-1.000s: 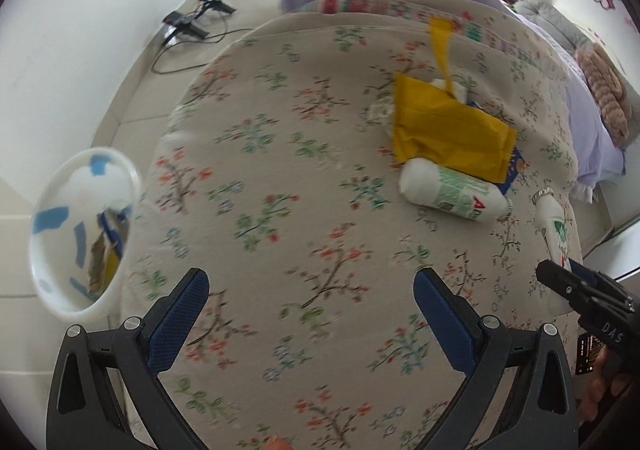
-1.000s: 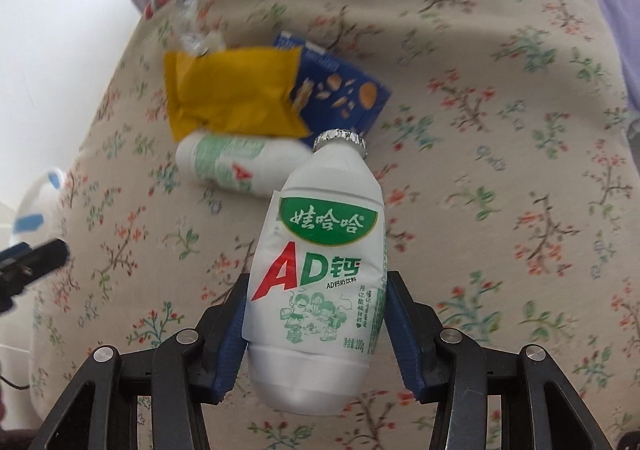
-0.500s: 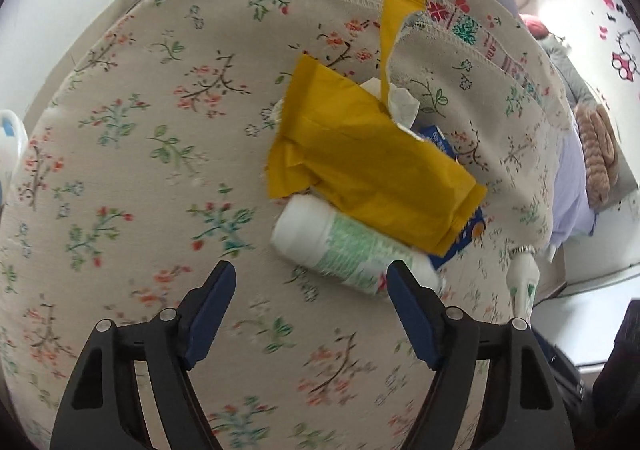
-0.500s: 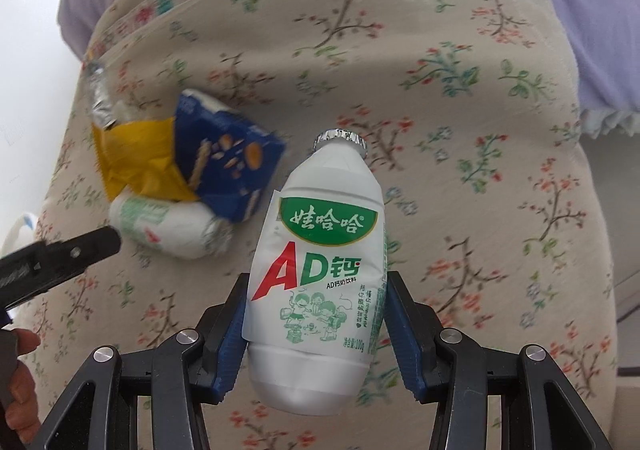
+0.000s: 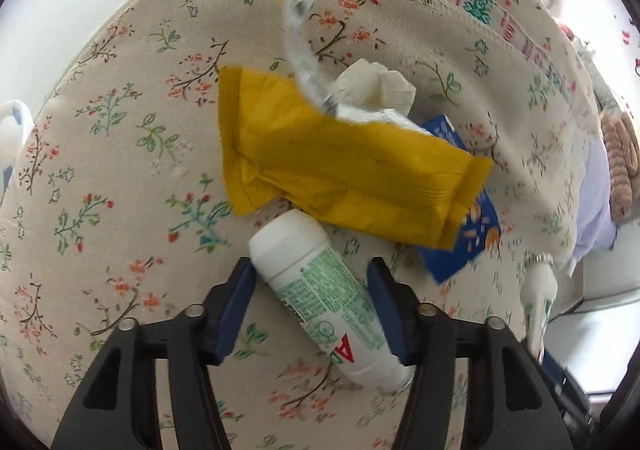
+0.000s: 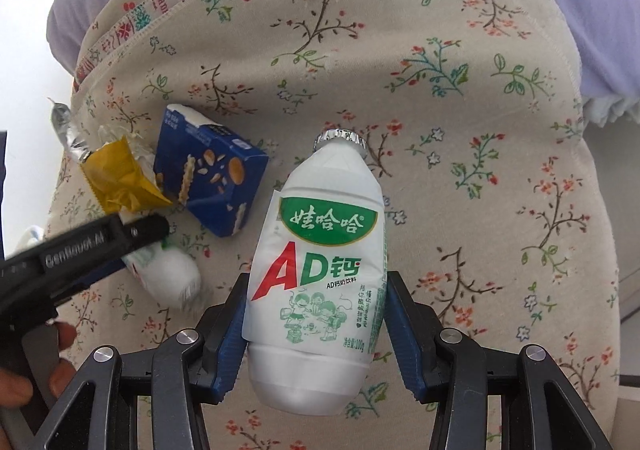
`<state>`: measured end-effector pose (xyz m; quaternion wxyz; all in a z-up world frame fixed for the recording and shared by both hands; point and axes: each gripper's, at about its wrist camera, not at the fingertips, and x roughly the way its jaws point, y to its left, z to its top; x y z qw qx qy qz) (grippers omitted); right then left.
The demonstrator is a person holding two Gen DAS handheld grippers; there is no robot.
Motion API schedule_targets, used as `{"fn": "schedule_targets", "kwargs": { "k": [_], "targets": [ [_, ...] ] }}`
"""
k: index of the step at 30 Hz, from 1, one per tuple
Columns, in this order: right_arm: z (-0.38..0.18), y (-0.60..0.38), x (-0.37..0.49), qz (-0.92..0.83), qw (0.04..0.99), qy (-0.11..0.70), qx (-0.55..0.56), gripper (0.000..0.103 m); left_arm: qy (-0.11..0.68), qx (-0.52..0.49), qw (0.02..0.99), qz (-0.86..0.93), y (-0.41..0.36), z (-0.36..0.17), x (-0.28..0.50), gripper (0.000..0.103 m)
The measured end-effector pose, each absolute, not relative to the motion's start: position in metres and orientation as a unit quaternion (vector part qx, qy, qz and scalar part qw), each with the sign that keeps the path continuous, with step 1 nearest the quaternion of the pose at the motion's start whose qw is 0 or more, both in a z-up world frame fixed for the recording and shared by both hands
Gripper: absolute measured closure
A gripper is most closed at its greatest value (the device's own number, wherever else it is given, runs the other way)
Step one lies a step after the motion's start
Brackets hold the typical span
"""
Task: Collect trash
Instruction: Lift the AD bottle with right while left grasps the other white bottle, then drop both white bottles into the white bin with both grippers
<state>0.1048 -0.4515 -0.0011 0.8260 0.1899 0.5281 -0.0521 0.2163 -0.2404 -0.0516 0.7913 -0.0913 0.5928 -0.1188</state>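
A white AD-calcium milk bottle (image 5: 320, 290) lies slantwise on the floral bedcover (image 5: 120, 170), and my left gripper (image 5: 310, 270) straddles it. Its jaws are closing and both blue pads touch the bottle's sides. My right gripper (image 6: 316, 282) is shut on a second, upright bottle (image 6: 316, 250) of the same kind, held above the cover. Beyond the lying bottle are a yellow wrapper (image 5: 340, 170), a blue snack carton (image 5: 472, 242), a crumpled tissue (image 5: 372, 90) and a torn foil strip (image 5: 300, 42). The right wrist view shows one left finger (image 6: 100, 238) over the lying bottle (image 6: 168, 270).
A white bin's rim (image 5: 12, 122) shows at the far left, off the bed. Lilac bedding (image 6: 580, 10) lies beyond the cover on the right. A hand (image 6: 24, 382) holds the left gripper's handle at the lower left of the right wrist view.
My left gripper came from the bin side over to the trash pile, dropped onto the lying bottle and narrowed its jaws around it. The right gripper drifted sideways, still holding its bottle.
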Motion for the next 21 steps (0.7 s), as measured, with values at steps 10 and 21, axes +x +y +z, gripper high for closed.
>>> {"fn": "schedule_targets", "kwargs": {
  "k": [10, 21],
  "targets": [
    [0.006, -0.429, 0.108, -0.032, 0.829, 0.525, 0.192, 0.048, 0.600, -0.109, 0.778, -0.151, -0.184, -0.049, 0.193, 0.060],
    [0.020, -0.382, 0.120, 0.000, 0.836, 0.515, 0.187, 0.048, 0.570, -0.125, 0.796, -0.163, -0.118, -0.029, 0.186, 0.062]
  ]
}}
